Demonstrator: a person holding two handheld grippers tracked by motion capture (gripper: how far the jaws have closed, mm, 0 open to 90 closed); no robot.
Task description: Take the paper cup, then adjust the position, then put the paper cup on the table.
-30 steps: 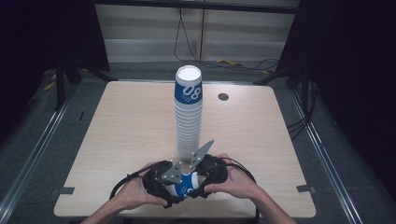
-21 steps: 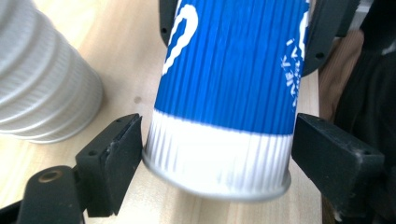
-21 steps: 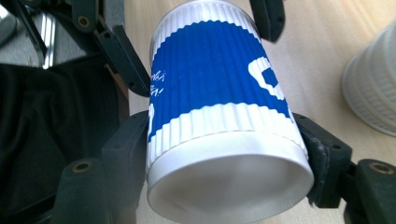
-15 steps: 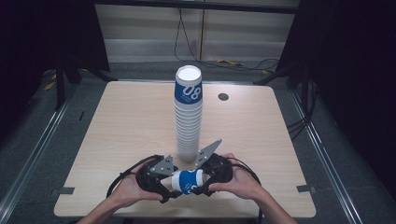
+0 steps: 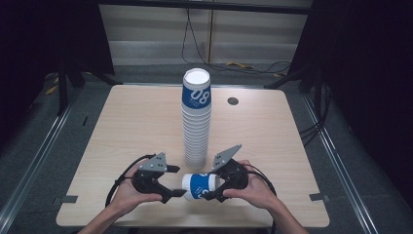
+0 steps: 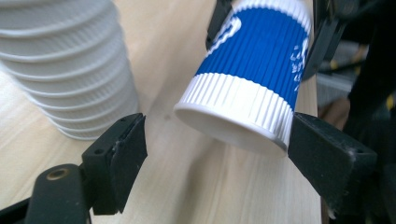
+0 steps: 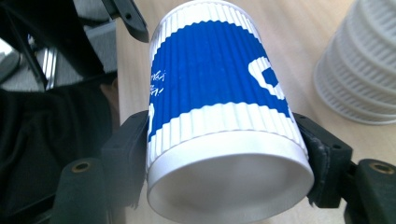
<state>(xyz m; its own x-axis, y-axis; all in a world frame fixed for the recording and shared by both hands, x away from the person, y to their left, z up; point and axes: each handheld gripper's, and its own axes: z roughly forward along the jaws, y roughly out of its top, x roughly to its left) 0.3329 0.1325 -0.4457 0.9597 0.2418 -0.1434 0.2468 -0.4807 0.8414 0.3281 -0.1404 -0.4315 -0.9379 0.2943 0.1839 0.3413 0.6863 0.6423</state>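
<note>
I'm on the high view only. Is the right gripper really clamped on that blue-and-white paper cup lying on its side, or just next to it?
Observer: Clamped. In the right gripper view, the right gripper has both jaws pressed on the ribbed sides of the blue-and-white ribbed paper cup.
Operator: And the left jaws?
Observer: Open. In the left gripper view, the left gripper has its jaws spread wider than the cup's end, one on each side.
Operator: Is the stack in the way?
Observer: The tall stack of white ribbed paper cups stands apart from the held cup, with bare wooden table between them.
</note>
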